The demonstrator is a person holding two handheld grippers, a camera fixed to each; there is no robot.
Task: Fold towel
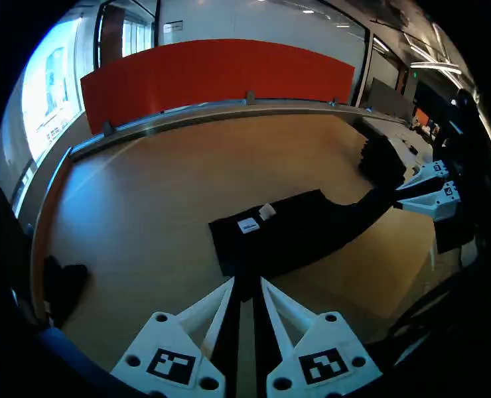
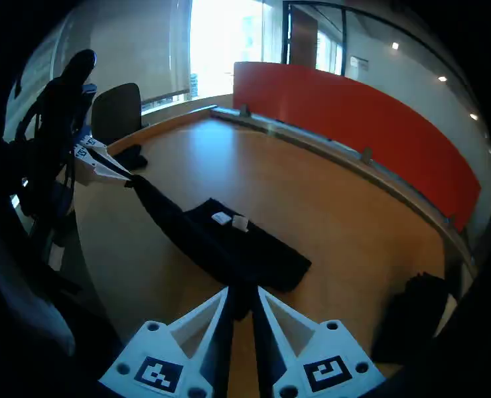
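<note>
Left gripper [image 1: 247, 285], bottom centre of the left gripper view: I see its fingers pinched on a corner of the black towel [image 1: 292, 229]. Right gripper [image 2: 242, 293], bottom centre of the right gripper view: fingers clamped on another corner. The towel lies mid-frame on the wooden counter [image 1: 146, 199], one edge strung between both grippers, white tags [image 1: 249, 225] up. Red partition [image 1: 212, 69] across the top.
</note>
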